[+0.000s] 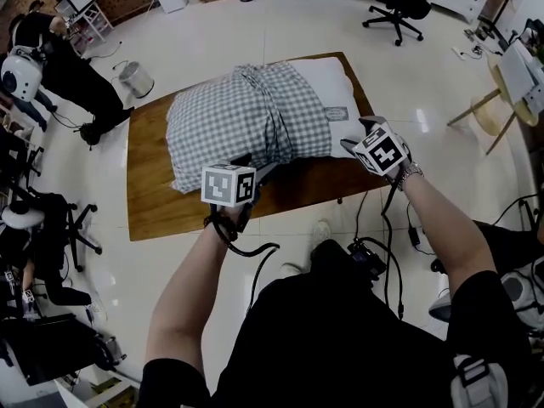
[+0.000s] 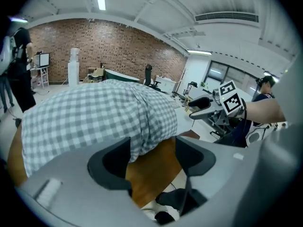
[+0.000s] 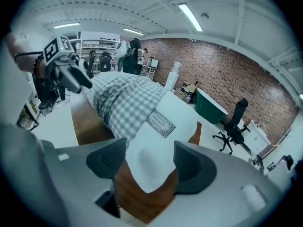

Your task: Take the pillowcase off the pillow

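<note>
The checked pillowcase (image 1: 238, 113) covered most of the pillow (image 1: 336, 87), whose bare white end lay toward the counter's (image 1: 153, 202) right edge. The right gripper (image 3: 149, 162) straddled the pillow's near corner and the left gripper (image 2: 152, 154) the case's hem, both with fingers (image 2: 110, 162) open and unclamped. Next, probably: pinch both and pull apart.

Head view looks steeply down from behind left claw (image 1: 252, 167) and right claw (image 1: 350, 140). Each claw view peers closely past its own jaws. All share the pillow (image 1: 336, 87) ahead.
</note>
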A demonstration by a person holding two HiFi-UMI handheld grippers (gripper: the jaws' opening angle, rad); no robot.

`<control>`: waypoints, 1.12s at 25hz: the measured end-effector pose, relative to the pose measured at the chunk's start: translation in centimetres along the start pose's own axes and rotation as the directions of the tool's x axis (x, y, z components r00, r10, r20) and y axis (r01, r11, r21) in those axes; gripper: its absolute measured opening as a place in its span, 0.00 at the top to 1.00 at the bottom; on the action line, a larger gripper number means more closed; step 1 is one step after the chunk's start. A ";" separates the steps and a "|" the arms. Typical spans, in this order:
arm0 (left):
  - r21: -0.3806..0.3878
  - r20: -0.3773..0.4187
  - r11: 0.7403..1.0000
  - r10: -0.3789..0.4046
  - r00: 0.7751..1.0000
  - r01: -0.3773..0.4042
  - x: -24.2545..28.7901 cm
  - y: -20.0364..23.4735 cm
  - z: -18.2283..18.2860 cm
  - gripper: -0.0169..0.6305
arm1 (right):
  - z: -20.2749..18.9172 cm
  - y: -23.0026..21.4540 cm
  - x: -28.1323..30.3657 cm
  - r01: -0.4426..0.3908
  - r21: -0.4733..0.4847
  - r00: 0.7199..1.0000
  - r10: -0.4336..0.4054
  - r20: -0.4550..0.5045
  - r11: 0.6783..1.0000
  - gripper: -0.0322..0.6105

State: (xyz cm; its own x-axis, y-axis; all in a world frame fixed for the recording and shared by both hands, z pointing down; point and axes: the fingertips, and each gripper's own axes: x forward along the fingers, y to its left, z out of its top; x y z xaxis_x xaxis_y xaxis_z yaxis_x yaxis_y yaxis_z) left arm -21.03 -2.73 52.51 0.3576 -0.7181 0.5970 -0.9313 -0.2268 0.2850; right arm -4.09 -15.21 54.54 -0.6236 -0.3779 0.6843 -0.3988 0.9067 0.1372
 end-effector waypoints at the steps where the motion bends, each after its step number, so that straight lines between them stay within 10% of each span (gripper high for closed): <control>1: -0.029 0.007 0.999 0.019 1.000 -0.019 0.5 -0.2 -0.5 0.50 | -0.5 -0.3 0.2 0.010 0.018 1.000 -0.010 -0.005 1.000 0.46; 12: -0.380 0.048 0.900 0.251 0.967 -0.215 8.1 4.5 -6.1 0.47 | -3.7 -1.8 4.6 0.022 0.199 1.000 -0.020 -0.014 0.980 0.41; 20: -0.350 -0.007 0.871 0.366 0.930 -0.346 11.3 6.5 -6.1 0.48 | -5.0 -2.2 7.8 -0.031 0.165 0.999 0.030 0.011 0.986 0.41; 28: -0.381 -0.011 0.842 0.409 0.913 -0.382 10.2 6.8 -8.6 0.96 | -7.1 -2.7 7.2 -0.039 0.101 0.998 0.034 0.047 0.994 0.83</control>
State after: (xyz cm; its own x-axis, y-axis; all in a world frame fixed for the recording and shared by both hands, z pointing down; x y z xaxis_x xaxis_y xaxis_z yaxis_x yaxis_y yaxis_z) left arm -23.15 -5.91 66.97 -0.0537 -0.7407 0.6696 -0.8943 0.3340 0.2977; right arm -2.71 -19.05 64.14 -0.6677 -0.3547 0.6545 -0.4400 0.8972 0.0374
